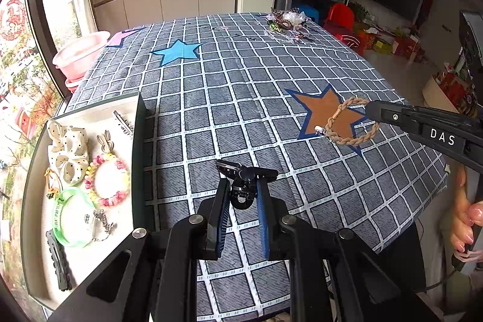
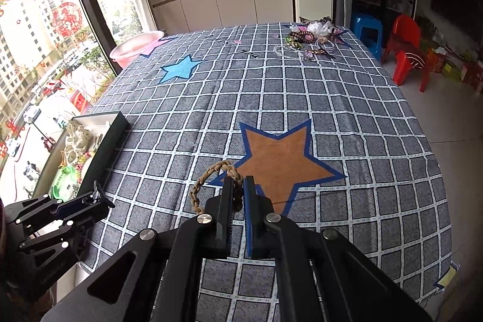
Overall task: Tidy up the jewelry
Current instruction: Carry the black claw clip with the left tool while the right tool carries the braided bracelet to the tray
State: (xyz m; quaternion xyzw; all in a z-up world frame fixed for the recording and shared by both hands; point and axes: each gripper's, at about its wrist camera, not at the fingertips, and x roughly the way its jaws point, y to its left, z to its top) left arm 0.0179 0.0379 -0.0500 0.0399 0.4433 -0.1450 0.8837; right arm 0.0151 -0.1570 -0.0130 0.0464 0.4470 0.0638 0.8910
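Above the near half of the table (image 2: 347, 116), with its grey checked cloth, both grippers hang clear of the surface. The left gripper (image 1: 241, 186) has its jaws closed on a small black hair clip (image 1: 244, 171), which sticks out past the fingertips over the cloth just beside the tray's dark wall. The right gripper (image 2: 238, 186) has its jaws pressed tight on a braided rope bracelet (image 2: 211, 180); the loop dangles to the left of the fingers, over the lower left point of the orange star (image 2: 277, 159) printed on the cloth. A person's hand (image 1: 466, 219) wraps the right gripper's handle at the table's right edge.

At the table's left edge sits an open tray (image 1: 137, 122) with a pale floor. Inside it lie a white polka-dot scrunchie (image 1: 69, 153), a pastel bead bracelet (image 1: 110, 178), a green translucent bangle (image 1: 71, 216), a metal keychain (image 1: 102, 224), a pair of bunny-shaped pieces (image 1: 105, 141), and a black comb-like clip (image 1: 59, 261) along the near wall.

At the far right corner a tangled heap of jewelry (image 2: 311, 39) rests on the cloth, well apart from both grippers. A blue star (image 2: 181, 68) marks the far left part of the cloth.
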